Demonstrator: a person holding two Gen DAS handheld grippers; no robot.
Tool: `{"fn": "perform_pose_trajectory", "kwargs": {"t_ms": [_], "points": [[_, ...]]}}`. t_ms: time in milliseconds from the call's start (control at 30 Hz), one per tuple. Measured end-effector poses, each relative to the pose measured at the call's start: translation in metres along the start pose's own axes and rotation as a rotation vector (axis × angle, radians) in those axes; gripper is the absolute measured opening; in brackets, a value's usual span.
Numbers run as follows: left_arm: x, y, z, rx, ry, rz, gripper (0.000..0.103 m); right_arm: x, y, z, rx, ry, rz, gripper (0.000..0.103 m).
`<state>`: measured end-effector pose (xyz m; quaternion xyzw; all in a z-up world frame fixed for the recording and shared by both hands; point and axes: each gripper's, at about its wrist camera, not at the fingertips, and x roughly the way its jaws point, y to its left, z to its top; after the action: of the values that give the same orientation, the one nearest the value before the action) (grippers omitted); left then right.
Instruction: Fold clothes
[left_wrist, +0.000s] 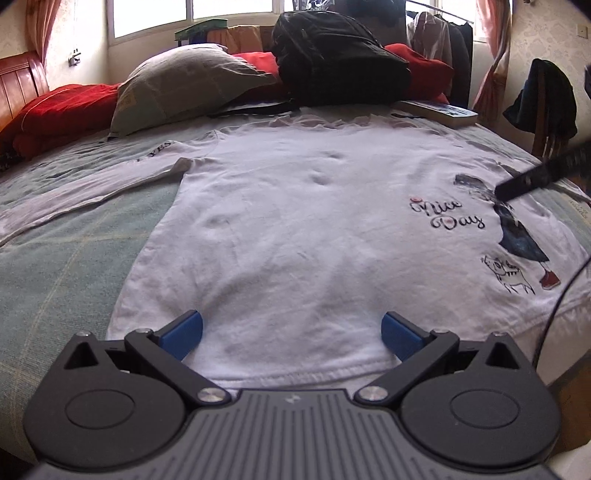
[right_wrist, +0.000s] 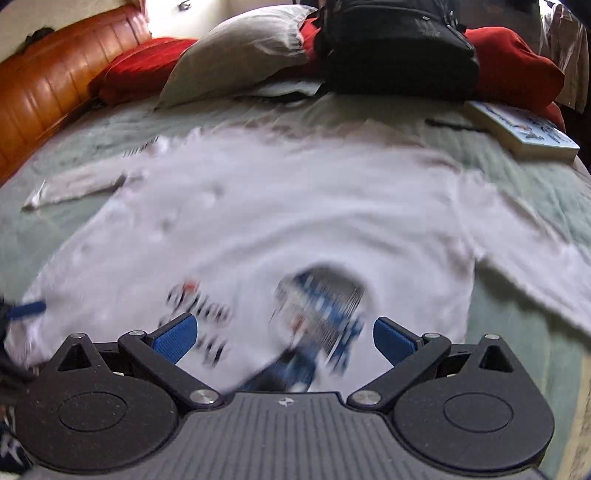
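The shirt (left_wrist: 295, 229) lies spread flat on the bed (left_wrist: 66, 266) in front of you, white and long-sleeved, hem nearest you and collar toward the pillow (left_wrist: 184, 81). Your right wrist view is smeared with blur, so the print on the shirt's front reads there only as blue and black streaks; in the left wrist view the print is sharp, with the words "Nice Day", a figure in a dark blue skirt and a small drawn animal near the shirt's right edge. The far end of the left sleeve (left_wrist: 74, 192) runs out of the left wrist view, and its lettering is only partly readable. A dark bar cuts in from the right edge of that view and hides part of the print; you cannot tell what it is.

Your left hand-held gripper (left_wrist: 291, 332) stands wide apart, blue fingers (left_wrist: 186, 328) on either side of the hem, holding nothing; whether they touch the cloth is unclear. Your right hand-held gripper (right_wrist: 284, 336) is likewise spread wide and empty, above the printed part of the shirt.

The cloth is mostly smooth, with a few small dimples near the chest and light creases. A black backpack (left_wrist: 340, 55), red bedding (left_wrist: 62, 107) and a book (left_wrist: 439, 110) sit beyond the collar.
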<state>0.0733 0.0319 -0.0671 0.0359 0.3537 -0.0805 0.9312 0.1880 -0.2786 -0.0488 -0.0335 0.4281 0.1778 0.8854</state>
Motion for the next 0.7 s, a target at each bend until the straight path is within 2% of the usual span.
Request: {"fn": "perform_pose_trajectory", "kwargs": {"t_ms": [167,333,500,567,700], "points": [[-0.011,0.000,-0.008,-0.007,-0.001,0.005,0.102,0.002,0.021,-0.046,-0.044,0.003,-0.055,0.103],[-0.029,-0.008,-0.018,0.033,0.010,0.024,0.102,-0.010,0.027,-0.085,-0.040,-0.056,-0.089,0.103],[-0.038,-0.030,0.007,0.101,-0.057,-0.019,0.102,-0.010,0.026,-0.088,-0.026,-0.072,-0.096,0.103],[-0.033,-0.048,0.017,0.170,-0.077,-0.043,0.102,-0.009,0.027,-0.087,-0.025,-0.068,-0.098,0.103],[-0.015,-0.078,0.018,0.261,-0.062,-0.090,0.102,-0.007,0.026,-0.089,-0.014,-0.071,-0.095,0.103]]}}
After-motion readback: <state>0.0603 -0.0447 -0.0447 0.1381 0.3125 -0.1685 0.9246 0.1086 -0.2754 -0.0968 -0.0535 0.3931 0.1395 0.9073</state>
